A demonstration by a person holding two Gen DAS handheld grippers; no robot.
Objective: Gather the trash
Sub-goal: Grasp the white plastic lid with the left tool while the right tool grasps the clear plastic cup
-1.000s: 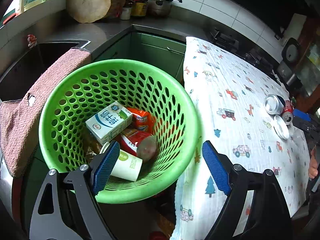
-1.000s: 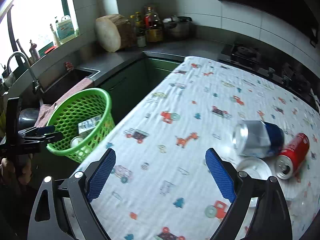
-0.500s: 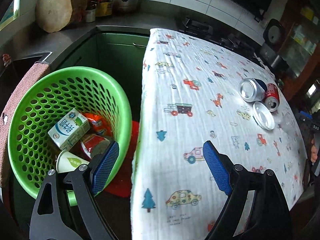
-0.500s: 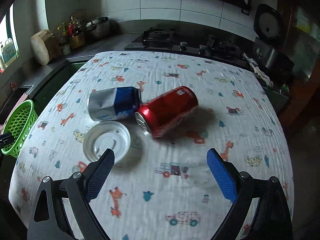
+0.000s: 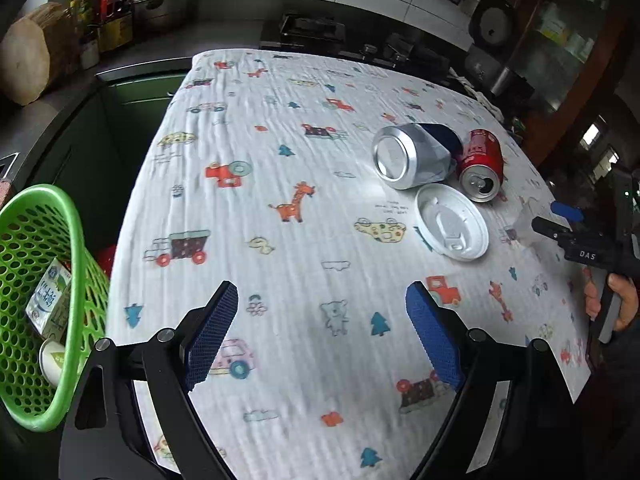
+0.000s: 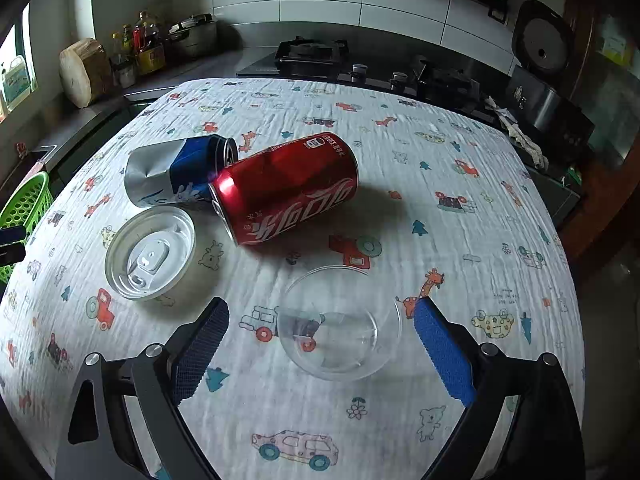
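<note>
step: right gripper (image 6: 320, 344) wide, empty, over clear cup (image 6: 340, 328) | left gripper (image 5: 320, 340) wide, empty | next: lower, close on cup

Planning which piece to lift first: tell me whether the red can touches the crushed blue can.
Touching. In the right wrist view the red can's top rim presses against the crushed blue can's side, with no cloth visible between them.

The cartoon-print cloth-covered surface (image 6: 460, 248) carries a red can (image 6: 288, 188), dented silver-blue can (image 6: 172, 172), white plastic lid (image 6: 150, 254) and clear plastic cup (image 6: 340, 324).
</note>
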